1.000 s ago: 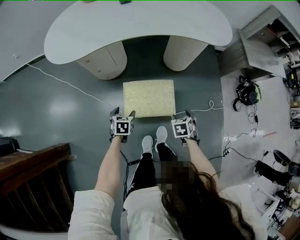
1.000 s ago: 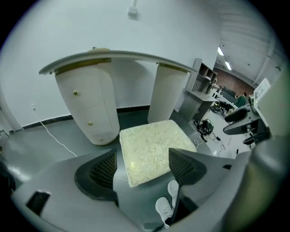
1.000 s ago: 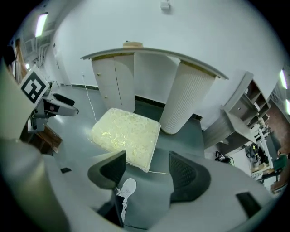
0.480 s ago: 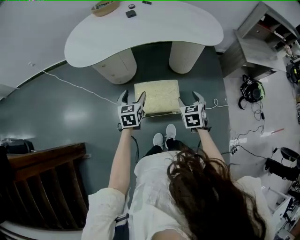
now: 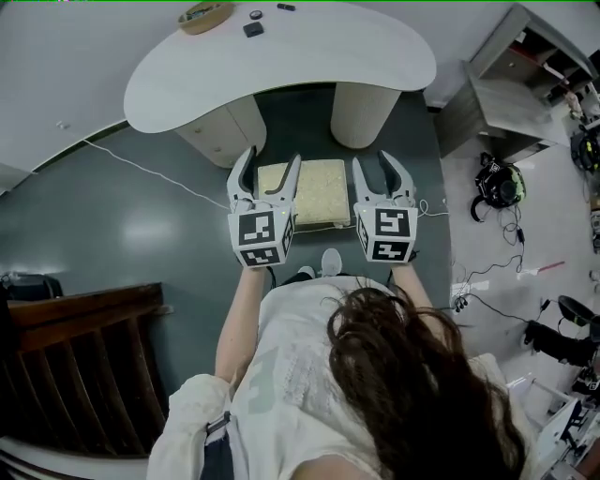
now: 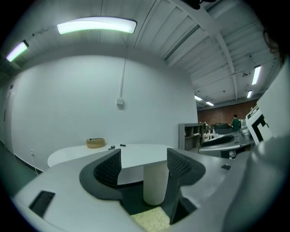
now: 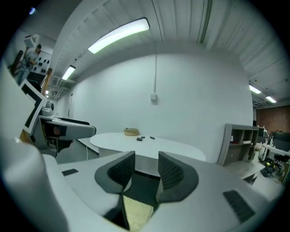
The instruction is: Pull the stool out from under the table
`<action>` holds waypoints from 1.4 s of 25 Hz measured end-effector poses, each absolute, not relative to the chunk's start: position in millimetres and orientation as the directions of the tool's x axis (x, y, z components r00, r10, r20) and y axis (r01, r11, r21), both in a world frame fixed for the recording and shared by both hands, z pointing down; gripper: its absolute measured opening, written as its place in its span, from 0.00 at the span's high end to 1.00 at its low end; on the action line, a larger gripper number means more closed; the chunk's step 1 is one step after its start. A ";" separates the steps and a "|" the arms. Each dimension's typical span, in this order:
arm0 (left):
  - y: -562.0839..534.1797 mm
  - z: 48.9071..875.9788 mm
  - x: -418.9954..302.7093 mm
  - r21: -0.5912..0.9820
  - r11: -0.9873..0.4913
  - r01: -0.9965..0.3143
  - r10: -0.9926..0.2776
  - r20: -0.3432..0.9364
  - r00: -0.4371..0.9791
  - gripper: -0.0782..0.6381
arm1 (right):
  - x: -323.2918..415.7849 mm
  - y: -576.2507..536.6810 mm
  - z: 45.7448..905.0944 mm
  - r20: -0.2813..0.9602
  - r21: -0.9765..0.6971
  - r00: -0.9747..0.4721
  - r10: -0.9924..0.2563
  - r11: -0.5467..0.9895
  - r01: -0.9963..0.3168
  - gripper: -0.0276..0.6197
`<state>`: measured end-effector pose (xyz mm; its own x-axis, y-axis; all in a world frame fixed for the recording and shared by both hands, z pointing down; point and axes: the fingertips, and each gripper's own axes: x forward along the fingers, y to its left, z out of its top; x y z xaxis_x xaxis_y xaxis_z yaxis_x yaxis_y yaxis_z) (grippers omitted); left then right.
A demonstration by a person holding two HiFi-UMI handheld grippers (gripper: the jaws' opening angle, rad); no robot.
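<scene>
The stool [image 5: 316,192], a low block with a yellowish textured top, stands on the dark floor just in front of the white table [image 5: 281,61], between its two pale legs. Both grippers hang in the air above the stool's near edge, touching nothing. My left gripper [image 5: 270,169] is open and empty over the stool's left side. The jaws of my right gripper [image 5: 375,169] are closing with nothing between them, over its right side. In the left gripper view the stool's top [image 6: 152,219] shows below the jaws; the right gripper view shows the stool [image 7: 136,213] the same way.
A basket [image 5: 204,16] and small dark items [image 5: 253,28] lie on the table. A white cable [image 5: 150,169] crosses the floor at left. Dark wooden furniture [image 5: 84,366] stands lower left. Grey shelving [image 5: 511,94] and a tangle of cables [image 5: 497,183] are at right. The person's shoe [image 5: 330,262] is behind the stool.
Both grippers have risen from the stool's near corners to well above it. The right jaws stand narrower than before. The stool has not visibly moved.
</scene>
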<state>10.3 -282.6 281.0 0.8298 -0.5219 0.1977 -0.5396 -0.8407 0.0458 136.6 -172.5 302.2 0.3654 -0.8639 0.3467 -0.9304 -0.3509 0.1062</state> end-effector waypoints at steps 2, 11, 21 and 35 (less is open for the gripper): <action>-278.1 260.4 13.1 0.032 -0.822 -0.568 -0.560 0.132 0.818 0.45 | 140.0 -173.9 283.0 0.280 0.126 0.376 -0.883 -0.354 -0.927 0.76; -271.3 243.2 -0.9 -0.031 -0.739 -0.673 -0.674 0.055 0.737 0.85 | 157.0 -168.2 274.6 0.239 0.113 0.400 -0.885 -0.384 -0.916 0.91; -271.6 253.3 -1.5 -0.020 -0.723 -0.691 -0.690 0.082 0.719 0.85 | 147.8 -170.0 283.2 0.253 0.067 0.318 -0.914 -0.311 -0.948 0.91; -277.3 258.7 9.0 0.009 -0.735 -0.678 -0.674 0.094 0.733 0.85 | 155.6 -166.6 292.5 0.285 0.082 0.317 -0.905 -0.306 -0.948 0.91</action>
<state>9.0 -277.3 258.7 0.7329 -0.6739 0.0936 -0.6775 -0.7354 0.0095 155.6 -166.6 292.5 0.3168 -0.9046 0.2853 -0.9484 -0.3064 0.0819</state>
